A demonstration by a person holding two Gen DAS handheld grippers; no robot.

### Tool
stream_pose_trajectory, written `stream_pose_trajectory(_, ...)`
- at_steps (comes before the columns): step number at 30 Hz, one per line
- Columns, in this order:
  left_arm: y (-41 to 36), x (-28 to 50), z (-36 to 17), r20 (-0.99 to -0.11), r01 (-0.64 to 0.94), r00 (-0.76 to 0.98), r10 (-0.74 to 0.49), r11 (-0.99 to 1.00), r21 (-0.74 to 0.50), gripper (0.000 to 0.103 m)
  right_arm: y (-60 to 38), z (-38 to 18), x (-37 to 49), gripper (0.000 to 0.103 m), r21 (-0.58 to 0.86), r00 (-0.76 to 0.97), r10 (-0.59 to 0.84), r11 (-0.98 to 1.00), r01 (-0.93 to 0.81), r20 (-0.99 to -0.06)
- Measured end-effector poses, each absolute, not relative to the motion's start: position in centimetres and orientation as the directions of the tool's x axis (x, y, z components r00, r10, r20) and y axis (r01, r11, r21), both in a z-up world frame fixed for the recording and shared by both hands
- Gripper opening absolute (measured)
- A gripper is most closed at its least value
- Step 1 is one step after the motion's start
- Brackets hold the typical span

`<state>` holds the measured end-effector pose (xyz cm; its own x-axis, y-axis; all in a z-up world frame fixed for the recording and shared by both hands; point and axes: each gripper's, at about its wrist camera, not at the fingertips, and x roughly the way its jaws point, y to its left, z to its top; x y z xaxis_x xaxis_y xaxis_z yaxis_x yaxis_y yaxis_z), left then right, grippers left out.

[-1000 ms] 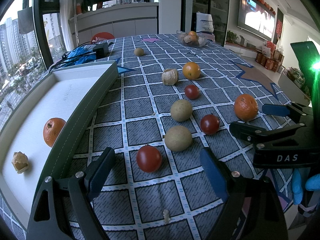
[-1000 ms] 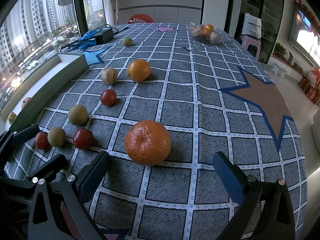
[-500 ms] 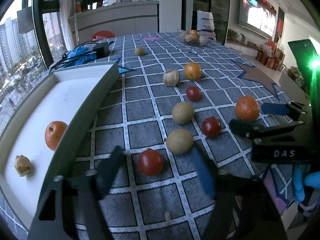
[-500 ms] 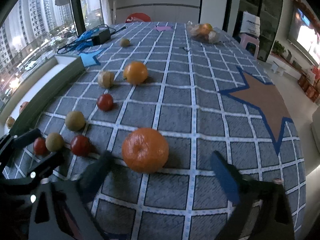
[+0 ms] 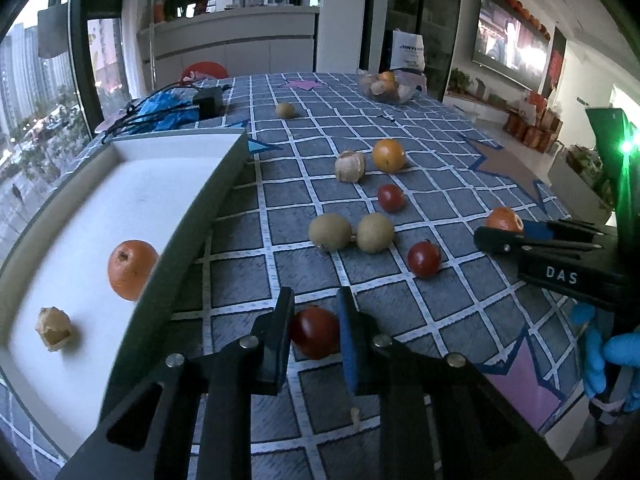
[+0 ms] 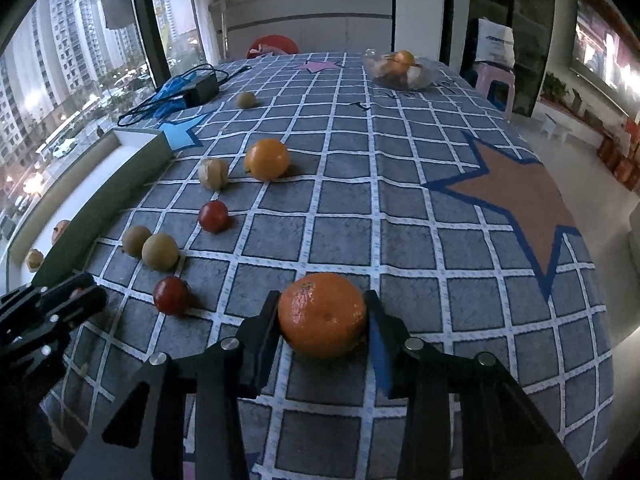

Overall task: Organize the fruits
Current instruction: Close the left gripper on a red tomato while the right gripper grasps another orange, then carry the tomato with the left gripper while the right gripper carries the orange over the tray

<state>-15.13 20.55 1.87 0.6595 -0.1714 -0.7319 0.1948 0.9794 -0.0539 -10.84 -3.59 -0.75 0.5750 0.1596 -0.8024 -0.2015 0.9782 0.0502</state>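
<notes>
My left gripper point(image 5: 314, 330) is pinching a red cherry tomato point(image 5: 315, 332) between its two fingers, low over the checked cloth of the table point(image 5: 400, 312), just beside the green outer wall of the white tray point(image 5: 120, 184). In that tray an orange point(image 5: 132, 264) and a husked physalis point(image 5: 54, 328) are lying apart from each other.

My right gripper point(image 6: 322, 320) is squeezing a mandarin point(image 6: 322, 314) from both sides; the fruit is sitting on the table, well to the right of the tray. From the left wrist view I am seeing only the top of that mandarin point(image 5: 504, 219) behind the right gripper's fingers point(image 5: 516, 238).

Between my two grippers, more fruit is lying loose on the cloth: two tan round fruits point(image 5: 352, 231) close side by side, whether touching I cannot tell, a second cherry tomato point(image 5: 424, 259) near them, a third one point(image 5: 391, 197) farther off, then a husked physalis point(image 5: 350, 165) just beside a smooth orange point(image 5: 388, 155). One more small tan fruit point(image 5: 285, 110) is sitting alone toward the far end, where a clear bowl of fruit point(image 5: 386, 88) and a black power adapter point(image 5: 208, 101) are also resting.
</notes>
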Motion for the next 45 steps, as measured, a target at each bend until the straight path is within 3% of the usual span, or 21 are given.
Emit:
stream_pose_trajectory(16, 23.8, -17.9, 5.9, -0.639, 0.195, 0.746, -0.189, 0.979, -0.062, 0.024, -2.5, 1.0, -11.4, 0.041, 0.088, 0.576, 0.213, 0.968, -0.237, -0.789)
stream_pose_trajectory(23, 27.4, -17.4, 7.9, -0.601, 0.116, 0.791, -0.112, 0.993, -0.033, 0.024, 0.8, 3.2, -10.8, 0.041, 0.105, 0.576, 0.263, 0.95, -0.293, -0.774)
stream_pose_trajectory(36, 34.2, -14.7, 7.1, -0.629, -0.049, 0.777, 0.022, 0.998, -0.026, 0.024, 12.0, 4.6, -8.6, 0.041, 0.074, 0.53, 0.348, 0.88, -0.469, -0.773)
stream_pose_trajectory(45, 36.6, -13.0, 5.1, -0.667, -0.1, 0.744, 0.037, 0.993, -0.057, 0.024, 17.2, 4.3, -7.5, 0.041, 0.083, 0.485, 0.4, 0.83, -0.552, -0.777)
